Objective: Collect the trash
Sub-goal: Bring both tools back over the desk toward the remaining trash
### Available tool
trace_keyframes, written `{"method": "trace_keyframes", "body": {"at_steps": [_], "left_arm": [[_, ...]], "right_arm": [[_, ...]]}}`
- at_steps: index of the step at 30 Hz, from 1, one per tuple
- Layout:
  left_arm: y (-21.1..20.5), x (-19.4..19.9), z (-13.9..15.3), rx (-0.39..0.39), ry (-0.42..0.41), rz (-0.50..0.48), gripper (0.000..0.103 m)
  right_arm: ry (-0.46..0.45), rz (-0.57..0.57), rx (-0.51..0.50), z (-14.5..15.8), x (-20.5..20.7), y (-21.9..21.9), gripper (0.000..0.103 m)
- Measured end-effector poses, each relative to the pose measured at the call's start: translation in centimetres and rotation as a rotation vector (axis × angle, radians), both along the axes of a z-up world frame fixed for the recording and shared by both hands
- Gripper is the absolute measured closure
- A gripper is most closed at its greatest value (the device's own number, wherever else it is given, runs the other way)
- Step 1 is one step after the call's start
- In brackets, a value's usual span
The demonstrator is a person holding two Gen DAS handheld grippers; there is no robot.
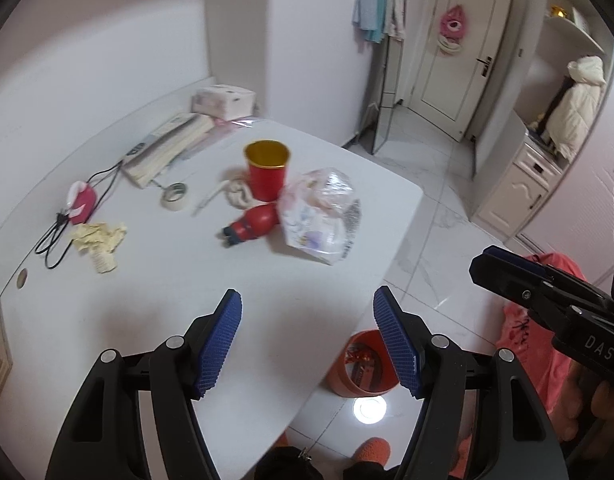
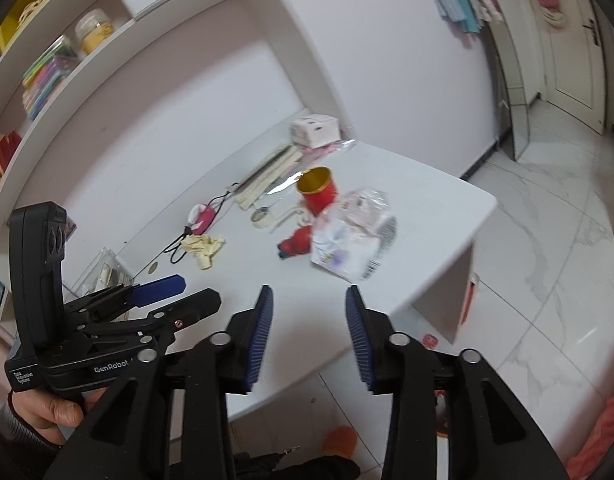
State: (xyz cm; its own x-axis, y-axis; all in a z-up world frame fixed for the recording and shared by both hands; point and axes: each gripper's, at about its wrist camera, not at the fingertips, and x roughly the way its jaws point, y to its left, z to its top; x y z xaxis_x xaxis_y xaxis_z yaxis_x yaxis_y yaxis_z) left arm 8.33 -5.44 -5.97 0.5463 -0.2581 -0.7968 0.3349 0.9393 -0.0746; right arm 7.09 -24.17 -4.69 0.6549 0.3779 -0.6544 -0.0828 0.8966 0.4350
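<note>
Trash lies on the white table point(image 1: 167, 280): crumpled yellow paper point(image 1: 99, 238) at the left, a red bottle point(image 1: 255, 222) on its side, and a clear plastic bag point(image 1: 323, 212) beside a red cup point(image 1: 267, 176) with a gold inside. An orange bin point(image 1: 339, 380) with scraps in it stands on the floor under the table's near corner. My left gripper point(image 1: 307, 296) hangs open and empty above the near table edge. My right gripper point(image 2: 309, 292) is also open and empty, to the right of the left gripper point(image 2: 197, 290) and well short of the plastic bag point(image 2: 351, 236).
A tape roll point(image 1: 174, 197), a red and white device with a black cable point(image 1: 81, 202), stacked books point(image 1: 167, 148) and a tissue box point(image 1: 223, 100) sit toward the wall. Shelves point(image 2: 47, 92) rise at the left. Tiled floor, a standing mirror point(image 1: 383, 92) and a door point(image 1: 455, 52) lie to the right.
</note>
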Motion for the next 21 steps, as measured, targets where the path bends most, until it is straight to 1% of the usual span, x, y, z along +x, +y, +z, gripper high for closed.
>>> {"method": "trace_keyframes", "body": {"at_steps": [5,8,13,16,18,21], "left_arm": [[2.1,0.7,0.1,-0.001,0.007,0.039,0.034],[3.3,1.7,-0.3,0.003,0.021,0.059,0.034],[5.0,3.6,-1.4,0.008,0.057,0.081,0.034],[5.1,5.0,-2.1,0.011,0.08,0.069,0.034],[4.9,5.8,-2.6,0.011,0.096,0.055,0.034],[4.8,7.2,-3.3,0.003,0.117,0.042,0.034]], "right_arm": [[0.01,0.034,0.0,-0.4,2.3,2.0,0.062],[0.026,0.039,0.0,-1.0,3.5,2.6,0.062],[0.068,0.038,-0.012,-2.8,6.1,3.5,0.062],[0.092,0.03,-0.034,-4.1,7.7,3.6,0.062],[0.104,0.03,-0.031,-4.9,8.6,3.7,0.062],[0.135,0.042,-0.049,-6.6,10.8,4.5,0.062]]}}
